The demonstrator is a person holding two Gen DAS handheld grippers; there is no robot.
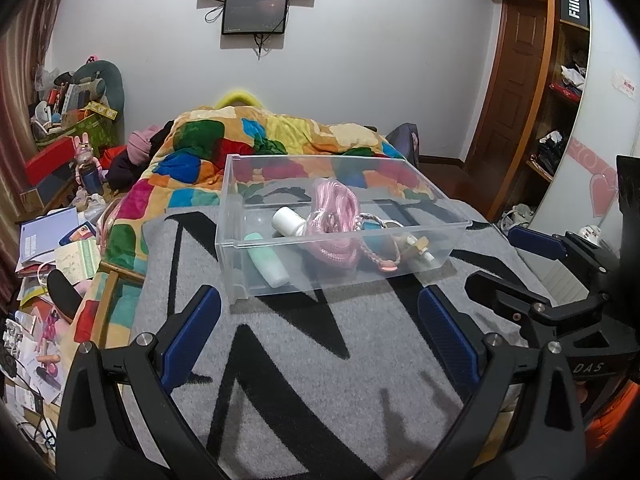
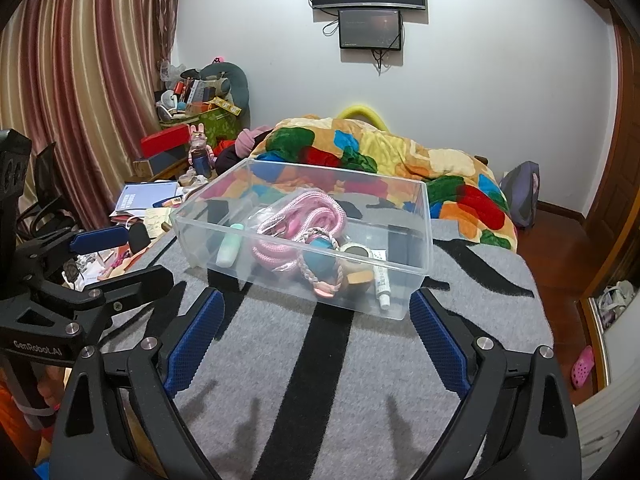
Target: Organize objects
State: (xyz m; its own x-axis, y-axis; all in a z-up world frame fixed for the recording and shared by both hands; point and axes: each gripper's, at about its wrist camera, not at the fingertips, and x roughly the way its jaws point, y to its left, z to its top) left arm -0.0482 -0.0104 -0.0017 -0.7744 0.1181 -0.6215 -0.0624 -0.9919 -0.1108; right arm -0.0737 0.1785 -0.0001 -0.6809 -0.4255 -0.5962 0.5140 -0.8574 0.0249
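On the grey blanket [image 1: 320, 360] of the bed, near its foot end: clear plastic bin [image 1: 256, 240], upright, rim open to the ceiling. Inside the bin, all loose: mint-green tube [image 1: 269, 261] along the left wall, white bottle [image 1: 289, 221] beside it, pink cord [image 1: 334, 216] heaped in the middle and partly over a blue ball [image 2: 318, 261], braided strap [image 2: 320, 280] trailing toward the near wall, small white tube [image 2: 382, 286] in the near right corner. Nothing seen lying on the blanket outside the bin.

Short of the bin's near wall: left tool [image 1: 320, 336], fingers spread wide, holding nothing. Just right of it, likewise short of the bin: right tool [image 2: 316, 340], fingers also wide apart, empty.

Judged risks from here:
- Soft, yielding bedding under a light bin; likely tilt or slide under any push on the near wall or a one-sided lift, with the contents rolling to one end.
- Slick, thin transparent walls; probable slip or flex under a pinch on the rim.
- Cord and strap tangled over the ball and around neighbours; likely drag of several items at once if one loop is pulled, possibly over the rim.
- Round ball and smooth tubes; prone to squirting out from between the pads.
- Two tools close together; possible knock between them on a shared reach.
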